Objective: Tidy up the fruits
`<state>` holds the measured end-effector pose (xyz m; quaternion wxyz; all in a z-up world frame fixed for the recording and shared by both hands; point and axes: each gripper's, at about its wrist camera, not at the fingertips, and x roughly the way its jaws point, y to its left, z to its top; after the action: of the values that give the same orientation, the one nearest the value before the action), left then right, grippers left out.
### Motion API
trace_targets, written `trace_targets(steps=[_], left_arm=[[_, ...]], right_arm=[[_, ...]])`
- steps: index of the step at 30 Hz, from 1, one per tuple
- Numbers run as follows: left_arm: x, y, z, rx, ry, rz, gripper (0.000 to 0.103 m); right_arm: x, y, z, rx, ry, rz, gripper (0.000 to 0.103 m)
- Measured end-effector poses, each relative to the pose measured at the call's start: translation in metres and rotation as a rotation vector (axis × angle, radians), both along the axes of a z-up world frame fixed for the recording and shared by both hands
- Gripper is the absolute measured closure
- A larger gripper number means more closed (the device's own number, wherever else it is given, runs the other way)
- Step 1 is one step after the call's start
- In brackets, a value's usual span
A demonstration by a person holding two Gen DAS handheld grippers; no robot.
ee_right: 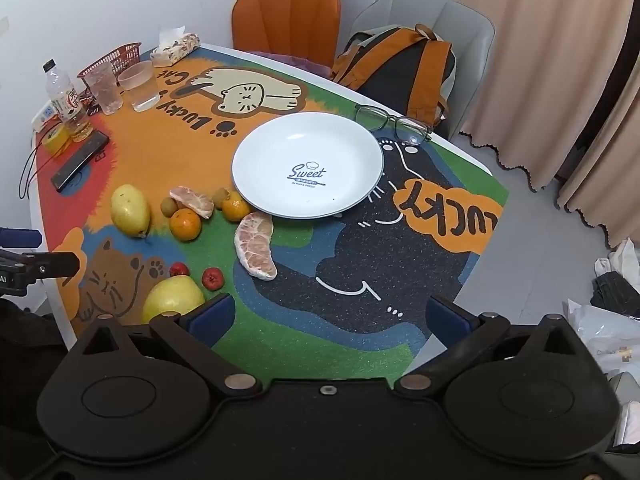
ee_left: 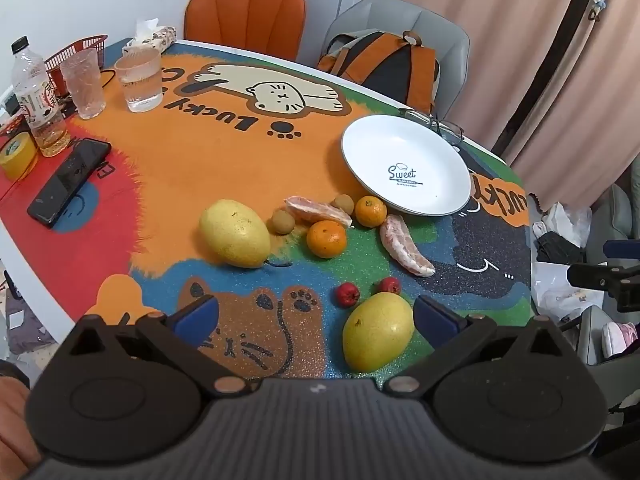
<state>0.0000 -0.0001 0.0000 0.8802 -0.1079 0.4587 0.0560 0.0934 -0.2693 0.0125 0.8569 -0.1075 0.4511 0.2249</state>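
Observation:
An empty white plate [ee_left: 406, 164] [ee_right: 308, 168] sits on the colourful table mat. Before it lie two yellow mangoes [ee_left: 235, 233] [ee_left: 378, 332], two oranges [ee_left: 326, 239] [ee_left: 371, 211], two pomelo segments [ee_left: 318, 210] [ee_left: 404, 246], two small brown longans [ee_left: 283, 222] and two small red fruits [ee_left: 347, 294]. My left gripper [ee_left: 316, 316] is open and empty, low over the near mango. My right gripper [ee_right: 330, 316] is open and empty, above the mat's near edge, right of the near mango [ee_right: 173, 300].
At the far left stand a bottle [ee_left: 36, 100], two glasses [ee_left: 138, 80], a phone [ee_left: 70, 182], yellow tape [ee_left: 18, 154], a red basket [ee_left: 76, 56] and tissues [ee_left: 150, 38]. Eyeglasses [ee_right: 394, 124] lie behind the plate. Two chairs and a backpack [ee_left: 384, 64] stand beyond.

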Motion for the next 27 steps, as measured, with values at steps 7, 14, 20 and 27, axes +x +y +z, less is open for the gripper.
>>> trace_targets(steps=[7,14,20,27], left_arm=[[0.0033,-0.0013,0.0022,0.005,0.002,0.004,0.0],[-0.0002,0.0018,0.0009,0.011,0.001,-0.007,0.0],[0.0001,0.0001,0.0008,0.022,-0.003,-0.02,0.0],[0.001,0.0004,0.0012,0.036,-0.021,-0.022,0.0]], right_arm=[[0.0006,-0.0024,-0.0003,-0.003,0.003,-0.009,0.0],[0.0009,-0.0033,-0.0005,-0.007,0.002,-0.012,0.0],[0.0005,-0.0031,-0.0014,-0.01,0.002,-0.011,0.0],[0.0005,-0.0034,-0.0024,-0.006,0.006,-0.009,0.0]])
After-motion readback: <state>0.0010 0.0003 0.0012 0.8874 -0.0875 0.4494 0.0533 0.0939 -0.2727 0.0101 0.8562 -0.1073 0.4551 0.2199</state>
